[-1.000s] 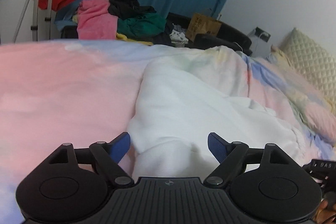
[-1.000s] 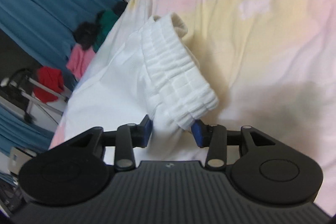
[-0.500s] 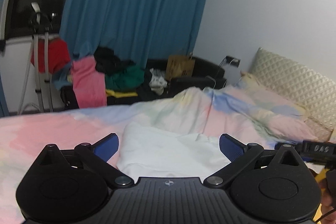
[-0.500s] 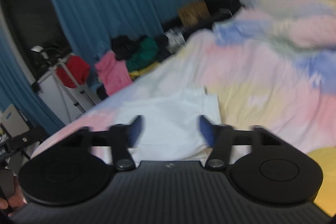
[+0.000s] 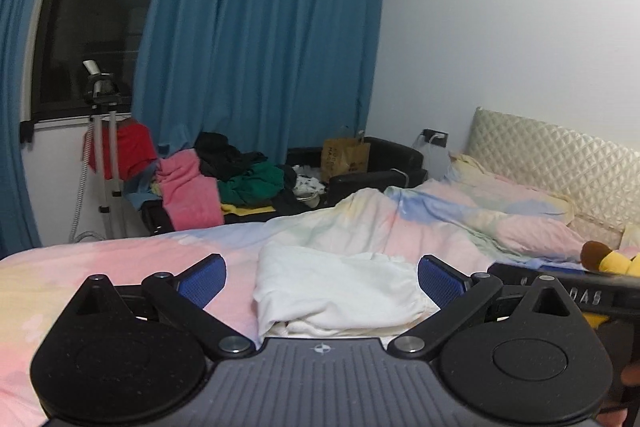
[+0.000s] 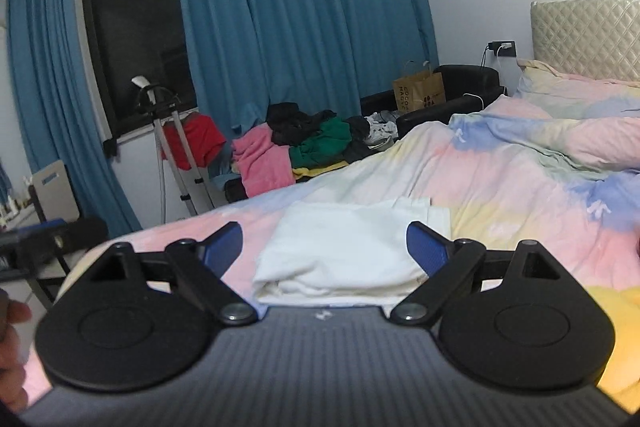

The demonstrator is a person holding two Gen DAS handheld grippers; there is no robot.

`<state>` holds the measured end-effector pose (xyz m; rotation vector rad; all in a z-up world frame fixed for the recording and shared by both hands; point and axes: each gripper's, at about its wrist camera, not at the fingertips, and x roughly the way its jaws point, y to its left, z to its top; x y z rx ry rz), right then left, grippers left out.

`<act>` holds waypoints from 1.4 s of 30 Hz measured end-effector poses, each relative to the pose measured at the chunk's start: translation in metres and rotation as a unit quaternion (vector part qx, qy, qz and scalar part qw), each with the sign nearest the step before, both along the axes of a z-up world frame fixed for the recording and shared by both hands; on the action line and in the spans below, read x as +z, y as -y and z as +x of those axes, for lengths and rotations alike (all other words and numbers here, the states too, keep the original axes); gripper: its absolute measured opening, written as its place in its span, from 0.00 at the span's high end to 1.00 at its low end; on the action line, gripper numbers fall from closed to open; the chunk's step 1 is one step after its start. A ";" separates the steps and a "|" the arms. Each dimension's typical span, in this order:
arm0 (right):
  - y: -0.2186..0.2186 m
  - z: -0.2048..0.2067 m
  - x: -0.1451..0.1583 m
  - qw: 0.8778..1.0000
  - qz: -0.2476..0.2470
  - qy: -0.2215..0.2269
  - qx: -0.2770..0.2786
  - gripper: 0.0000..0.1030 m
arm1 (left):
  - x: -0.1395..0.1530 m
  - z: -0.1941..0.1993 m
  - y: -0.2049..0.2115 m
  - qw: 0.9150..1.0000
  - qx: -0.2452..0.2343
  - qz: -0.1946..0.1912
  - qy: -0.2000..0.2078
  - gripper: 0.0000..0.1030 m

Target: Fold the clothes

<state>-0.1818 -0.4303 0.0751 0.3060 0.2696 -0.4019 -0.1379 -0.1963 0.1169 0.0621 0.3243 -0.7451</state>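
A white garment [image 5: 336, 287] lies folded into a rough rectangle on the pastel bedspread [image 5: 120, 263]; it also shows in the right wrist view [image 6: 344, 251]. My left gripper [image 5: 322, 277] is open and empty, raised above and behind the garment, not touching it. My right gripper [image 6: 325, 245] is open and empty too, held above the near edge of the garment. The right gripper's body [image 5: 568, 287] shows at the right edge of the left wrist view.
A pile of unfolded clothes [image 5: 224, 179], pink, green and black, sits on a black sofa [image 5: 376, 163] past the bed. A stand with a red garment [image 5: 120, 147] is by the window. A plush toy [image 5: 608, 257] lies near the pillows [image 5: 520, 195].
Both grippers let go of the white garment, opened wide and rose away from it, tilting up so the room shows. The garment now lies folded on the bed.
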 end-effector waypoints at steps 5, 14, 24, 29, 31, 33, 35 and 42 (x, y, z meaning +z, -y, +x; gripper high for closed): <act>-0.028 -0.008 -0.026 0.999 -0.030 0.009 -0.014 0.12 | -0.020 -0.014 -0.019 1.000 0.017 -0.007 0.006 0.00; -0.050 0.009 -0.072 0.998 -0.054 -0.025 -0.018 0.12 | -0.061 -0.008 -0.036 0.999 0.043 0.003 -0.005 0.00; -0.053 0.021 -0.086 0.997 -0.046 -0.048 -0.039 0.12 | -0.081 0.009 -0.030 0.999 0.037 0.018 -0.021 0.00; -0.058 0.025 -0.088 0.995 -0.055 -0.065 -0.042 0.12 | -0.080 0.013 -0.031 0.999 0.045 0.020 -0.023 0.00; -0.061 0.027 -0.089 0.994 -0.062 -0.072 -0.045 0.12 | -0.079 0.013 -0.033 0.999 0.045 0.016 -0.025 0.00; -0.061 0.027 -0.089 0.994 -0.061 -0.073 -0.045 0.12 | -0.079 0.012 -0.034 0.999 0.045 0.017 -0.024 0.00; -0.061 0.026 -0.088 0.995 -0.057 -0.071 -0.046 0.12 | -0.078 0.011 -0.036 0.998 0.048 0.018 -0.023 0.00; -0.057 0.025 -0.086 0.996 -0.042 -0.069 -0.045 0.12 | -0.076 0.005 -0.040 0.998 0.052 0.021 -0.024 0.00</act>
